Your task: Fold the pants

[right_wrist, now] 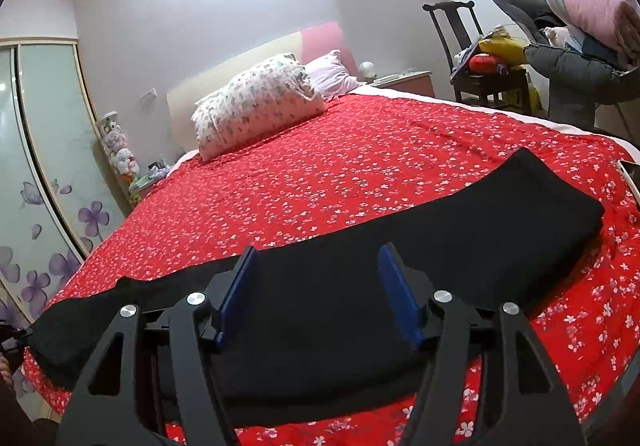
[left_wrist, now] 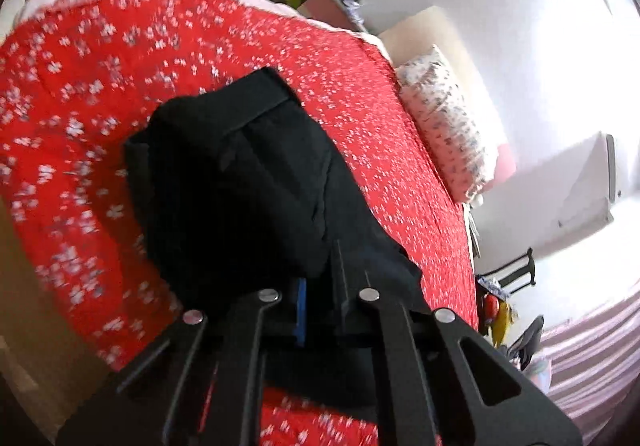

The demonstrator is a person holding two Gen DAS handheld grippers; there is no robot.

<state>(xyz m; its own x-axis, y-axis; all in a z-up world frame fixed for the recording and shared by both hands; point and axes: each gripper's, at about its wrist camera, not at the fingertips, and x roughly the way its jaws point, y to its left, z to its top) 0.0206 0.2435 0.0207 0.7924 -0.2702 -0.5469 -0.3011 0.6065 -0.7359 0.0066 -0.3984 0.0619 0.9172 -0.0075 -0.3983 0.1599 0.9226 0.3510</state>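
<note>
In the left wrist view we see the left tongs [left_wrist: 320,286] at lower centre, clenched on a fold of the black pants [left_wrist: 240,185]; the cloth seems to lift off the bed there, though blur makes that hard to judge. The pants fill the middle of the frame over the red flowered bedspread [left_wrist: 100,105]. A patterned pillow [left_wrist: 444,125] lies at right centre.

In the right wrist view the right tongs [right_wrist: 318,294] stand released at lower centre, blue pads [right_wrist: 400,298] apart with the pants [right_wrist: 480,213] beneath them, not pinched. The pants stretch as a long band from the lower left edge to the right of the frame, flat on the bedspread [right_wrist: 320,165]. The pillow [right_wrist: 256,101] sits at upper centre, a dark chair [right_wrist: 460,45] at upper right.
</note>
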